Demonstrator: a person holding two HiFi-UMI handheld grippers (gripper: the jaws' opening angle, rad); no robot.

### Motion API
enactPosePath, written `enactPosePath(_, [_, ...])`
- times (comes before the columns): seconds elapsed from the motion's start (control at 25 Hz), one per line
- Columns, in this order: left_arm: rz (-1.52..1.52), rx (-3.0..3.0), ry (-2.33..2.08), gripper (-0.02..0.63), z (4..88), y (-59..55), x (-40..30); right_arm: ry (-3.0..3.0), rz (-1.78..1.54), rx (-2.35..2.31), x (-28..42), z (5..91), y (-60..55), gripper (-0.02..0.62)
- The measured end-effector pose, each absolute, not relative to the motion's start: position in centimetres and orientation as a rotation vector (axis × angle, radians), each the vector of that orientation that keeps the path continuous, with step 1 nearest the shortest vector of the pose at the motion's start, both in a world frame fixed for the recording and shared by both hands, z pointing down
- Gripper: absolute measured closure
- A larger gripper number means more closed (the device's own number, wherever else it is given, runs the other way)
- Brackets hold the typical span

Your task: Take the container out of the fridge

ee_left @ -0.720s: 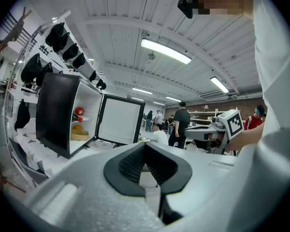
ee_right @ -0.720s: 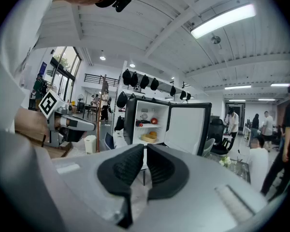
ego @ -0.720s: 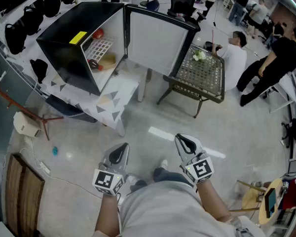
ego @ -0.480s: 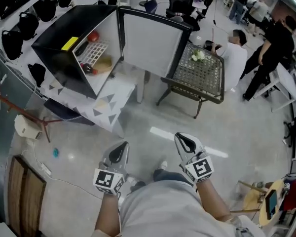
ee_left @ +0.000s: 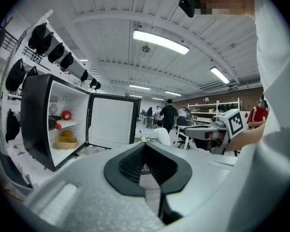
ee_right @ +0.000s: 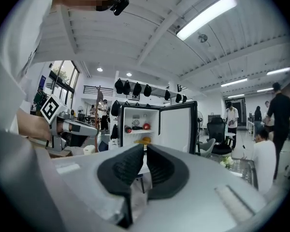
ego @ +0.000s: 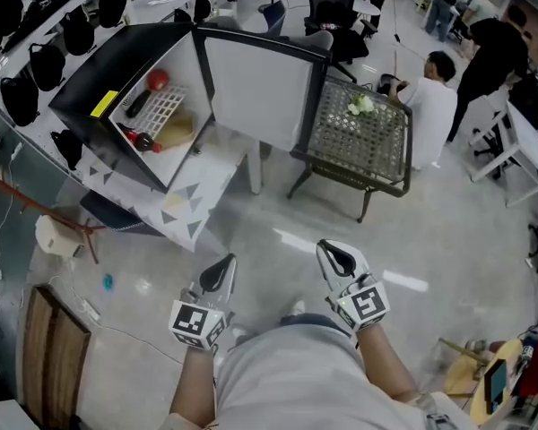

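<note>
A black mini fridge [ego: 97, 79] stands open at the upper left of the head view, several steps away. On its lower shelf sits a tan container [ego: 177, 130] with something orange in it, below a red apple [ego: 158, 78] and a dark bottle [ego: 136, 138]. The container [ee_left: 65, 141] also shows in the left gripper view, and small in the right gripper view as the container [ee_right: 143, 140]. My left gripper [ego: 225, 263] and right gripper [ego: 333, 251] are held close to the body, both shut and holding nothing. The left gripper [ee_left: 145, 145] and right gripper [ee_right: 145, 148] point toward the fridge.
The fridge door [ego: 255, 83] swings out to the right. The fridge rests on a table with a triangle-print cloth [ego: 193, 200]. A low wicker table [ego: 359, 133] stands beside the door, with a person [ego: 435, 106] sitting behind it. Dark bags [ego: 36, 25] hang along the left wall.
The head view has shifted, so the fridge sits a little further left and shows more of its inside. Both grippers keep their place near the body, still shut.
</note>
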State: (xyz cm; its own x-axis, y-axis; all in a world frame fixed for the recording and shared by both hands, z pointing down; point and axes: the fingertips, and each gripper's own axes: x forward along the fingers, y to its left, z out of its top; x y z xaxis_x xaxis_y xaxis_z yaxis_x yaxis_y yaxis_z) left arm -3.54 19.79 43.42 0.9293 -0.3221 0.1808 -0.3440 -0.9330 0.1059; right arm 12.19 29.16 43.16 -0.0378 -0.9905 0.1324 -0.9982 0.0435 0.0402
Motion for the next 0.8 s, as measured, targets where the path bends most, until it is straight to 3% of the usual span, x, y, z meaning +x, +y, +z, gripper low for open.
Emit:
enactPosePath(0.4, [0.283, 2.979, -0.518, 0.597, 44.0, 21.6, 5.2, -2.218, 0.119, 2.124, 20.4, 44.4, 31.5, 0.574])
enactPosePath(0.8, [0.380, 2.961, -0.514, 0.597, 45.4, 20.1, 8.3, -2.261, 0.207, 2.088, 22.6, 46.1, 29.2, 0.574])
